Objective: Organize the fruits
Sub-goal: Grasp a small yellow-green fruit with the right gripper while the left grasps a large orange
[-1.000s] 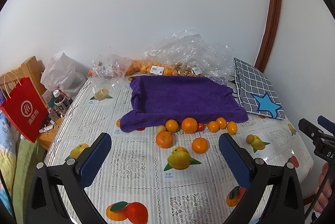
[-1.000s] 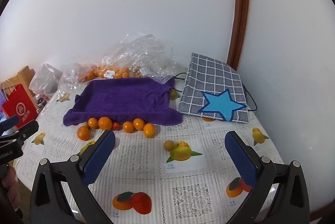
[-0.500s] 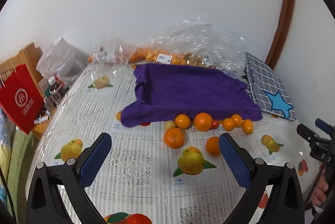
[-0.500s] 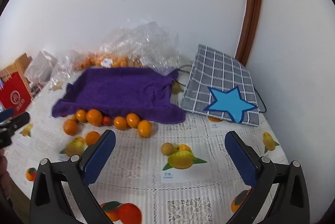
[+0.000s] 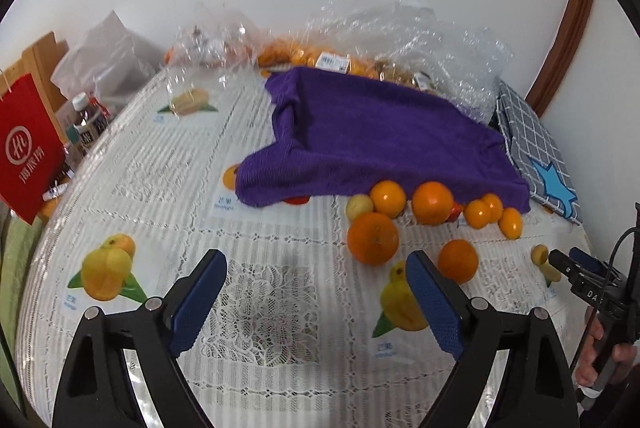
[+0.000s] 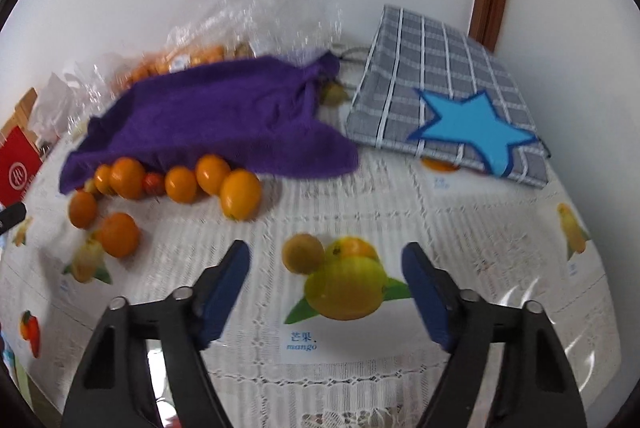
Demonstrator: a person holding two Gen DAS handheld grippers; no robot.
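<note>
Several oranges [image 5: 373,238] lie loose on the fruit-print tablecloth along the front edge of a purple towel [image 5: 376,140]. My left gripper [image 5: 316,268] hovers low over bare cloth to the left of them, its jaws closing with nothing between them. The oranges [image 6: 240,194] and towel [image 6: 224,116] sit to the left in the right wrist view. My right gripper [image 6: 326,260] is low over the table, jaws closing. A small brownish-yellow fruit [image 6: 303,253] lies just ahead in its gap, untouched by the pads, beside a printed mango.
Clear plastic bags holding more oranges [image 5: 400,28] lie behind the towel by the wall. A grey checked bag with a blue star [image 6: 452,100] lies at the right. A red paper bag [image 5: 28,144] and bottles [image 5: 86,120] stand off the table's left edge.
Both grippers have come down and closer to the table, so the fruit looks larger. Both pairs of jaws have narrowed, the right pair more.
</note>
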